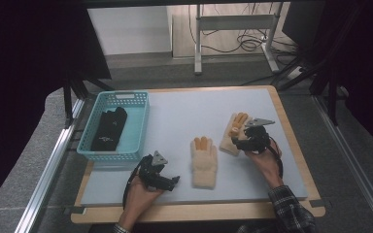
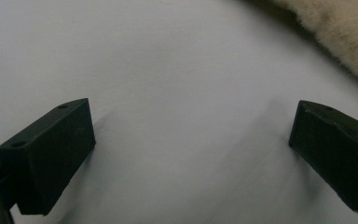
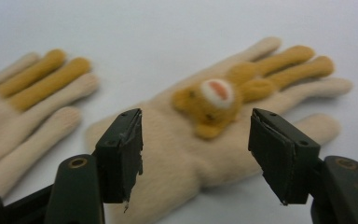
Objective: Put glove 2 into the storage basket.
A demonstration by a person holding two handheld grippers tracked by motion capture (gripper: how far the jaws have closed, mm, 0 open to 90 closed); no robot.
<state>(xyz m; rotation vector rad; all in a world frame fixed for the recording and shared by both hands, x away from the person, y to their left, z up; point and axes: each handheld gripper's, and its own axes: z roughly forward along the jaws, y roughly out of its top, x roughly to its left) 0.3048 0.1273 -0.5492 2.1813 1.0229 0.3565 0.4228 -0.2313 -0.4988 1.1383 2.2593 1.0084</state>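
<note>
Jaws spread on both: right gripper (image 3: 196,154) hides part of right glove (image 3: 242,116); left gripper (image 2: 191,154) empty.

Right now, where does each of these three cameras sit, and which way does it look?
High view: above the person's side, looking forward and down at the table, basket, two gloves; both forearms and hand-held grippers show.
Left gripper view: rides the left hand-held gripper, looking down on bare mat; its open jaws show.
Right gripper view: rides the right hand-held gripper, open jaws over the bear glove.
Shared: the right gripper view and high view both show both gloves.
</note>
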